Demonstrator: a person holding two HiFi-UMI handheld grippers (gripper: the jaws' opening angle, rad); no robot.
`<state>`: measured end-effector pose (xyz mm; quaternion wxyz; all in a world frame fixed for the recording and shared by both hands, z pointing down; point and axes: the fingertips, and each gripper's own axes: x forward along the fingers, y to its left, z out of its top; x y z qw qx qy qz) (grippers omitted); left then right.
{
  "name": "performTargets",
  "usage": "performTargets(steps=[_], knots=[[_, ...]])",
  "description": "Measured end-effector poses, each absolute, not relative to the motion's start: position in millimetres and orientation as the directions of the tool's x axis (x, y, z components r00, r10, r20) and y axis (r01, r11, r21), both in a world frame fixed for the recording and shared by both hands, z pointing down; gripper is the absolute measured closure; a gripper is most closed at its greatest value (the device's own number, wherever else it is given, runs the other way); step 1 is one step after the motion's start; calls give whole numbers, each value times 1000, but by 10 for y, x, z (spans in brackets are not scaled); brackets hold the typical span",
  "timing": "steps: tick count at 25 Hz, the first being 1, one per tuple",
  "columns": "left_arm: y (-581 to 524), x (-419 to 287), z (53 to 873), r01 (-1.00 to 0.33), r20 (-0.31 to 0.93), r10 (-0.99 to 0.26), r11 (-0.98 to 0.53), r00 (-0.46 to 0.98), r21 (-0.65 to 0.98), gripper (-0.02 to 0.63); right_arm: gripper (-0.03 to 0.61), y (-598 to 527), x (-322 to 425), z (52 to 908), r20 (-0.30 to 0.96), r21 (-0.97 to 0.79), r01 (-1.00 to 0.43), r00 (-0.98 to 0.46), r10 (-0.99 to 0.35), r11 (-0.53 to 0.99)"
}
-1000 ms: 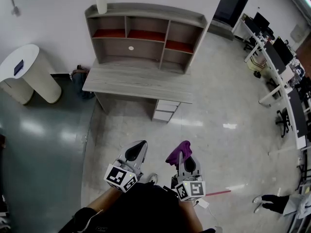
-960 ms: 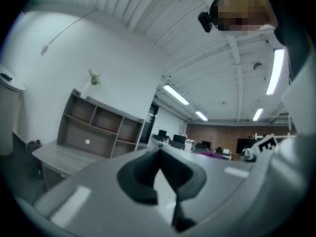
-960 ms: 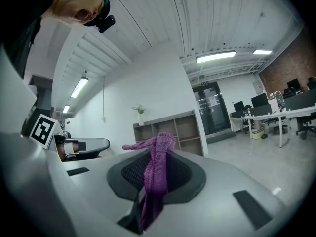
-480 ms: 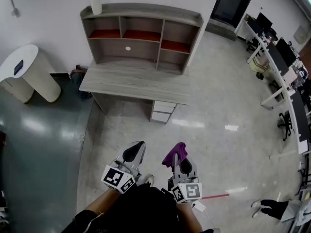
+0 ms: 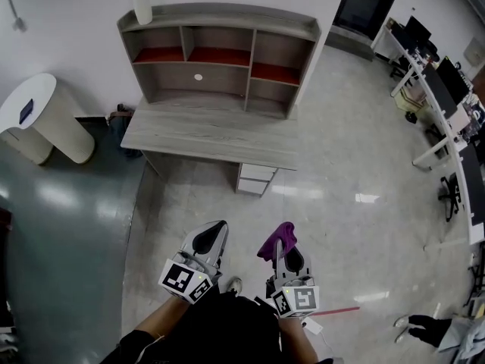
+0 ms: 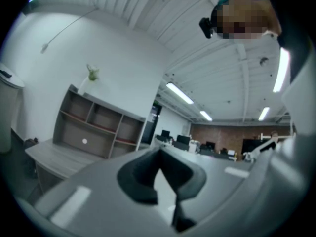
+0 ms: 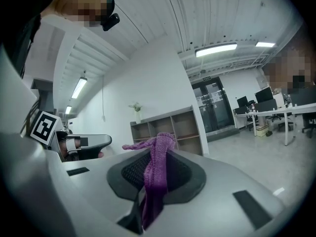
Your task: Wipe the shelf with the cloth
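A grey shelf unit (image 5: 220, 55) with red-lined compartments stands on a grey desk (image 5: 208, 135) against the far wall; it also shows small in the left gripper view as the shelf (image 6: 98, 127) and in the right gripper view as the shelf (image 7: 165, 127). My right gripper (image 5: 282, 243) is shut on a purple cloth (image 5: 276, 240), which sticks up between the jaws as the cloth (image 7: 157, 174). My left gripper (image 5: 211, 237) is shut and holds nothing. Both grippers are held close to my body, well short of the desk.
A white vase with a plant (image 5: 141, 4) stands on the shelf's top left corner. A white round stand (image 5: 42, 120) is at the left. Desk drawers (image 5: 254, 180) hang under the desk. Office desks with monitors (image 5: 447, 105) line the right side. A person's legs (image 5: 420, 326) show at lower right.
The view has shifted slightly; the desk and shelf sit a little further left and lower in view. Both grippers keep the same pose, the cloth still in the right one.
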<state>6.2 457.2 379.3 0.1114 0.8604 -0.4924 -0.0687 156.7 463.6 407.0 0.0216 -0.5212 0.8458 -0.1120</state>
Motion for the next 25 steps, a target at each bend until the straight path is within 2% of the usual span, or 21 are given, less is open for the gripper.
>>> performTargets(steps=[16,25], knots=[[2912,-642,3706,-790,-34,-824,-553,566,265,612,525,3008,905,3936,74,-184,-916,-375,-924,357],[2329,-908,3759,-769,-31,-806,-575,591,279,611,525,2401,614,3914,73,-181,-926,-349,-934,331]])
